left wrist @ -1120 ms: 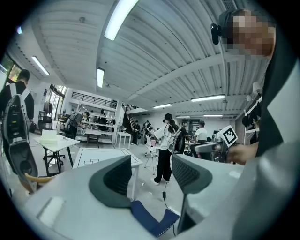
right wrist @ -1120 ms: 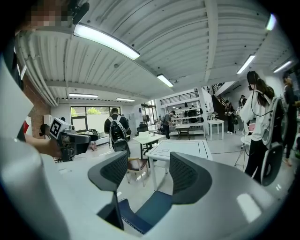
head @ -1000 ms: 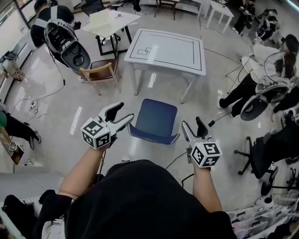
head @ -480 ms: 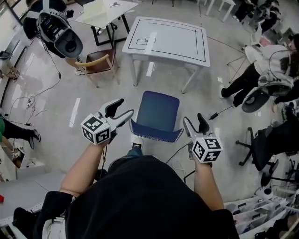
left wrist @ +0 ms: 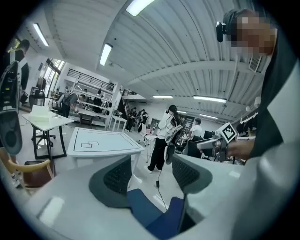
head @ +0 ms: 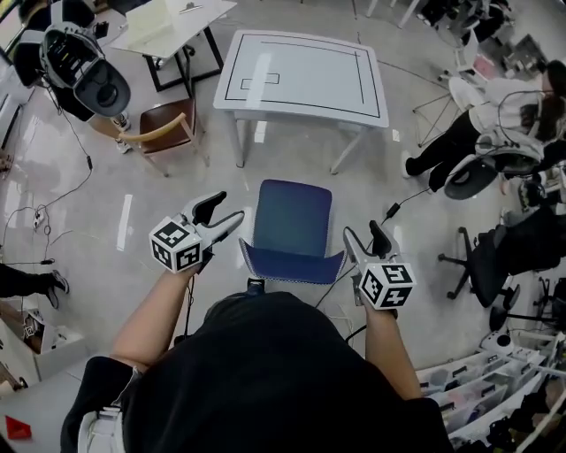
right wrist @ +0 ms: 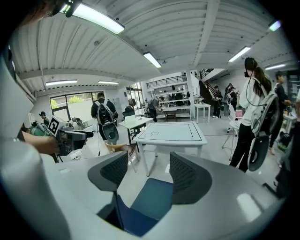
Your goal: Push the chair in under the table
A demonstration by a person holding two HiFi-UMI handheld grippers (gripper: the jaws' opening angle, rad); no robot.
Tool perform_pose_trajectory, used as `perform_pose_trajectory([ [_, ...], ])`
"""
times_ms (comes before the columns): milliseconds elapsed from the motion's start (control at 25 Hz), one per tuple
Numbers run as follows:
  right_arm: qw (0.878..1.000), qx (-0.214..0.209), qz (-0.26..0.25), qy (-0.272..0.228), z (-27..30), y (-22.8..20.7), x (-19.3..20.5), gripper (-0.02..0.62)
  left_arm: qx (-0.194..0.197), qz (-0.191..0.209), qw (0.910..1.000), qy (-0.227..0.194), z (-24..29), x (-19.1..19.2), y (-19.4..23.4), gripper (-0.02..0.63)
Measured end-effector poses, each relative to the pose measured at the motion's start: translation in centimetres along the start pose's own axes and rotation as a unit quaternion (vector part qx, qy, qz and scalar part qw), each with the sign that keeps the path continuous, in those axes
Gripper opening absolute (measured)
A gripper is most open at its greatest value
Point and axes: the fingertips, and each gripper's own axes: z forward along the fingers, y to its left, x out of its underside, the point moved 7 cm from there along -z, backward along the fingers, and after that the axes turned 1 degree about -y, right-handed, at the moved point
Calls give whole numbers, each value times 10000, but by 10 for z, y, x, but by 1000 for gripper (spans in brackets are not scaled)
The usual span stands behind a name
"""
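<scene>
A blue chair (head: pixel 292 221) stands on the floor in front of me, its back toward me and its seat facing the white table (head: pixel 302 72) beyond. A stretch of floor lies between chair and table. My left gripper (head: pixel 221 215) is open just left of the chair's back, and my right gripper (head: pixel 368 241) is open just right of it. Whether either touches the chair, I cannot tell. The left gripper view shows the blue chair (left wrist: pixel 157 218) low between the jaws and the white table (left wrist: pixel 101 141) beyond. In the right gripper view the chair (right wrist: pixel 147 201) and table (right wrist: pixel 171 132) line up.
A wooden chair (head: pixel 168 130) stands left of the table, with another white table (head: pixel 168 22) behind it. Seated people and office chairs (head: pixel 482 168) fill the right side. A cable (head: pixel 393 208) runs over the floor right of the blue chair.
I have stepped closer to the chair; both grippers now flank its back more tightly. The chair itself stays the same distance from the table.
</scene>
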Motion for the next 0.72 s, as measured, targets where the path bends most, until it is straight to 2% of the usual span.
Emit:
perform_pose_trajectory([
  [320,9994,337,39,118,22,15,-7,301,419,-33,9989,201,14,1,40,270],
  [720,9979,530,268,253,31,30,5,302,858,-119,9949,512,23,11,57,273],
])
